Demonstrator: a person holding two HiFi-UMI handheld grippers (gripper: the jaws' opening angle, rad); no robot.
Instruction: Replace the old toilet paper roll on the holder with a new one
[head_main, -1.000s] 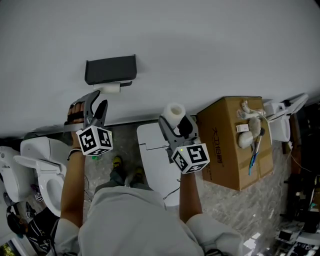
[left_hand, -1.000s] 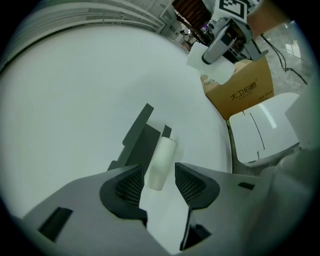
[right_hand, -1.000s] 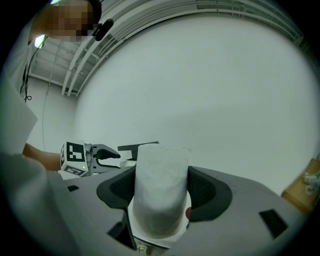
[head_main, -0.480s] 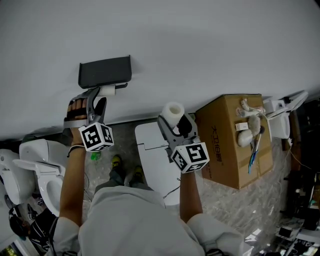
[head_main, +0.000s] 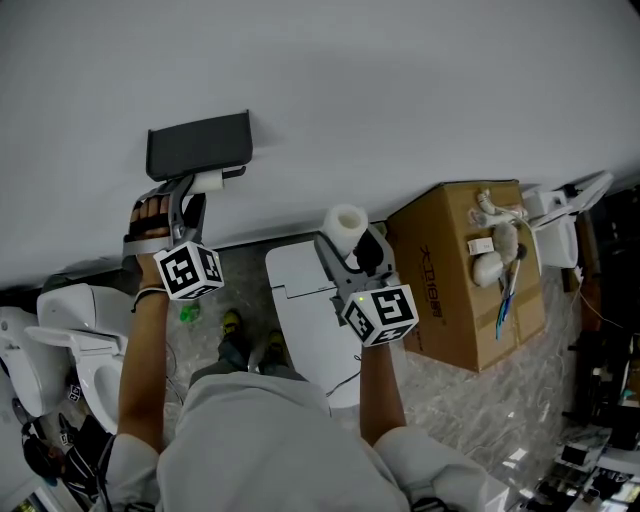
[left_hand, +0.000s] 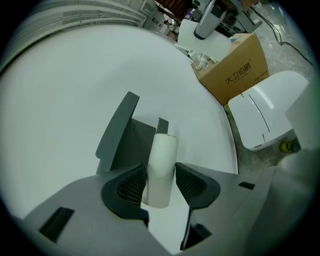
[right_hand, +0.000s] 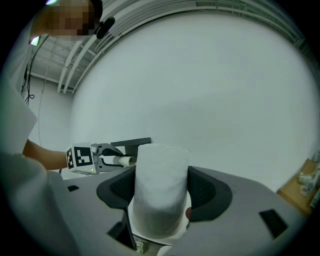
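Left gripper view: left gripper (left_hand: 160, 181) is up at the dark grey holder (left_hand: 122, 136) on the white wall (left_hand: 65, 90); the old roll (left_hand: 161, 165), little more than a thin pale tube, stands between its jaws, far end at the holder; jaws have just been closing from nearly full spread; the pads look to touch the tube on both sides, though how firmly is hard to judge from here

Head view: left gripper (head_main: 190, 192) reaches up to the old roll (head_main: 210, 181) directly under the holder (head_main: 198, 146); right gripper (head_main: 348, 246) is well to the right, apart from the holder, over a closed white toilet (head_main: 300, 300); a cardboard box (head_main: 450, 285) sits just right of it against the wall

Right gripper view: right gripper (right_hand: 161, 190) has its jaws set wide and clamped on the new roll (right_hand: 162, 167), a full white roll standing upright, pads pressed against both flanks; the left gripper and holder show small beyond it to the left
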